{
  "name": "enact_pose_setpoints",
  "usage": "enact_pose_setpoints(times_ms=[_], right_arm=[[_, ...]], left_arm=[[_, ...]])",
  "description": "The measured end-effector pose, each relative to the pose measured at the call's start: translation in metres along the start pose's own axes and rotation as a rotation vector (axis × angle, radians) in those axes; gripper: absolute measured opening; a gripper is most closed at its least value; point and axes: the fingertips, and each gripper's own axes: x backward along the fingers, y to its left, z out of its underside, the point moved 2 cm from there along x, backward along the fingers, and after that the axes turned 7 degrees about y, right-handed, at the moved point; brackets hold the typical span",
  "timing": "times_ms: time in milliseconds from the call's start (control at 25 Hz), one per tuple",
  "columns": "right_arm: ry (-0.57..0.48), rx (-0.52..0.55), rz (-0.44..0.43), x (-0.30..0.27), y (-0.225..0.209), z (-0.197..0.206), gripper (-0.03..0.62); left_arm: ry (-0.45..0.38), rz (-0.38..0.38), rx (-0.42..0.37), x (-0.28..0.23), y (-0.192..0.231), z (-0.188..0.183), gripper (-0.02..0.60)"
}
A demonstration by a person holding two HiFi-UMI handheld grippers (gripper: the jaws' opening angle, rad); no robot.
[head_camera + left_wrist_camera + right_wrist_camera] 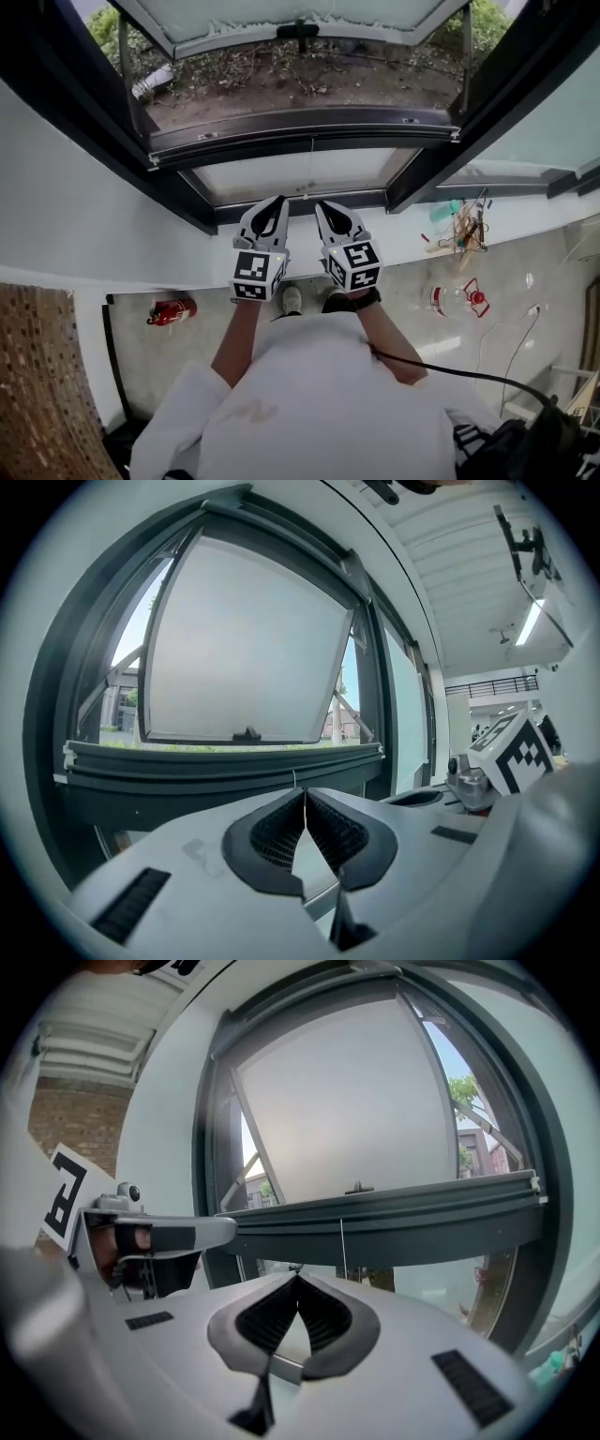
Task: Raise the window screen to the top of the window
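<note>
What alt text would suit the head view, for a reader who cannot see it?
Seen from above, a person at an open window holds the left gripper and the right gripper side by side, both shut and empty, pointing toward its lower frame. A red fire extinguisher lies on the floor at the left.

Matt, seemingly metal window frame (112, 141)
</note>
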Motion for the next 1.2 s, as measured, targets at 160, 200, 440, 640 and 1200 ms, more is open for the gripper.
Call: enact_pose_setpoints(times_ms=[160,200,440,640,1200], right_arm=[[0.022,-0.005,-0.009,-0.024,-0.017,0.001,0.000],[0.027,-0.007,-0.009,-0.027,-0.019,0.002,0.000],[0.045,-0.029,-0.023,-0.053,-0.045,-0.002,0.000],[0.057,-0.047,0.003,-0.075,-0.066,0.000,0.008],[0.110,-0.030,-0.031,-0.134,-0.086,0.004,0.101]], left_arm=[[0.024,-0.026,-0.064,-0.027,0.017,-0.007,0.003],[0.034,-0.027,-0.082,-0.031,0.019,-0.008,0.003],[0.123,-0.044,-0.291,-0.067,0.023,-0.012,0.003],[0.192,-0.116,-0.469,-0.095,0.037,-0.018,0.005],[0.388,-0.231,-0.885,-0.132,0.050,-0.011,0.118]])
